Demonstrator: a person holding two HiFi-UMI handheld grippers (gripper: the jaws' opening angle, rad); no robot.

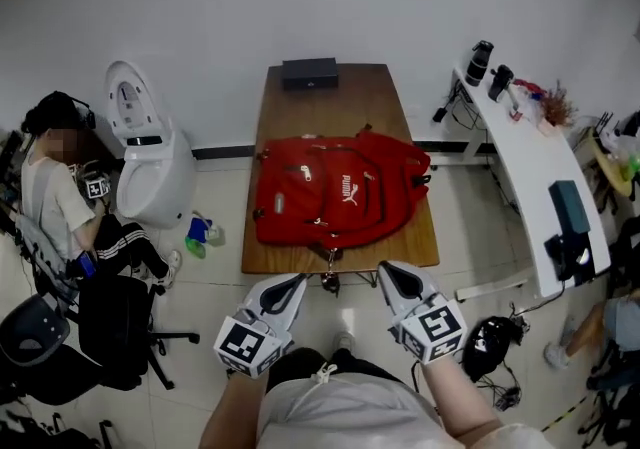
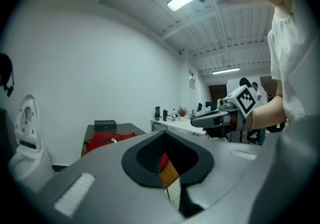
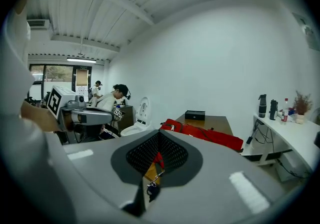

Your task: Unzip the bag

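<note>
Left tongs (image 1: 297, 282) and right tongs (image 1: 385, 269) are hovering clenched, gripping nothing, just off the table's (image 1: 330, 97) near edge. Red bag (image 1: 340, 192) is lying flat across its near half, untouched.

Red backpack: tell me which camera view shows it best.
Head view: it shows the whole red backpack from above, lying on the wooden table, with its zips and logo visible. The right gripper view shows it low and edge-on, far off. The left gripper view catches only a small red strip of it.
</note>
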